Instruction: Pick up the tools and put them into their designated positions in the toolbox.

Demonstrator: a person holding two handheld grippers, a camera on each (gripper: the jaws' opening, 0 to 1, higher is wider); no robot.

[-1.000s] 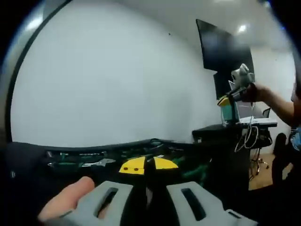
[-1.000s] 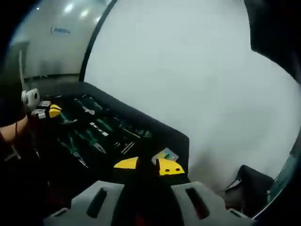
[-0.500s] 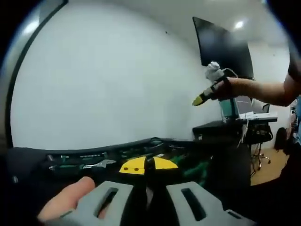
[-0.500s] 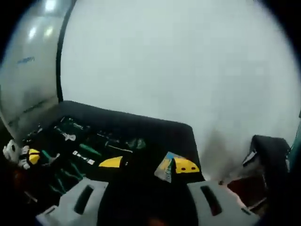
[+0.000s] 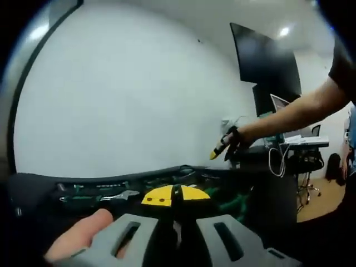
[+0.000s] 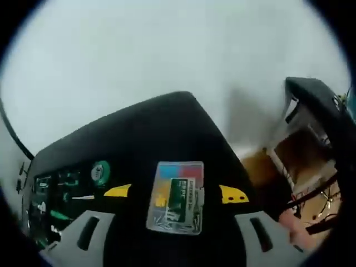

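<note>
The flat clear plastic packet with a blue, red and green label (image 6: 177, 200) lies on the black desk (image 6: 156, 128) near its corner, between the spread right tongs (image 6: 177, 194). The left tongs (image 5: 173, 194) are closed, empty, over blurred green-handled tools (image 5: 100, 194) in the toolbox.

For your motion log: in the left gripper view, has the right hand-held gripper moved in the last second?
Yes. The right hand-held gripper dropped down-left, judged against the wall screen.
</note>
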